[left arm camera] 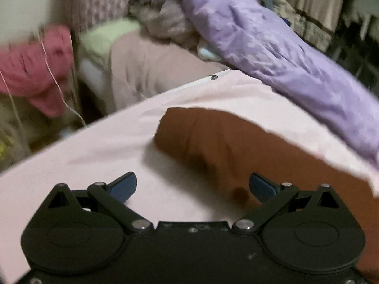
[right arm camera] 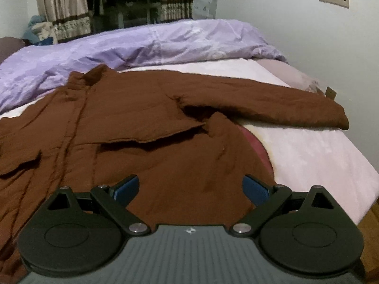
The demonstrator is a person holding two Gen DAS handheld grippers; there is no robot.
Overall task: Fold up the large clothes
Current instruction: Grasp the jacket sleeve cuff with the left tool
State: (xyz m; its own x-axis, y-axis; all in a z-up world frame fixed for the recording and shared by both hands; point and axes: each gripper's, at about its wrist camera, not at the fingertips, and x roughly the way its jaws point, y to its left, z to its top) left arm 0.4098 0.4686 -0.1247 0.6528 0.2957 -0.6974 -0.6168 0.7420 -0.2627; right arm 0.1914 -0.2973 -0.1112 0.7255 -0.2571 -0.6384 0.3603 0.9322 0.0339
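Note:
A large brown coat [right arm camera: 142, 123] lies spread flat on the pale pink sheet [right arm camera: 308, 156] of a bed. One sleeve [right arm camera: 272, 104] stretches out to the right, its cuff near the bed's right side. My right gripper [right arm camera: 190, 187] hovers open over the coat's lower body, nothing between its blue pads [right arm camera: 128, 188]. In the blurred left wrist view, another part of the brown coat [left arm camera: 225, 142] lies on the pink sheet [left arm camera: 106, 151]. My left gripper [left arm camera: 193, 185] is open just before it, holding nothing.
A rumpled lilac duvet [right arm camera: 142, 45] lies along the far side of the bed, behind the coat. A pink garment [left arm camera: 35, 68] and grey clothes [left arm camera: 163, 21] lie beyond the bed's end. A wall [right arm camera: 319, 35] stands to the right, curtains [right arm camera: 64, 7] at the back.

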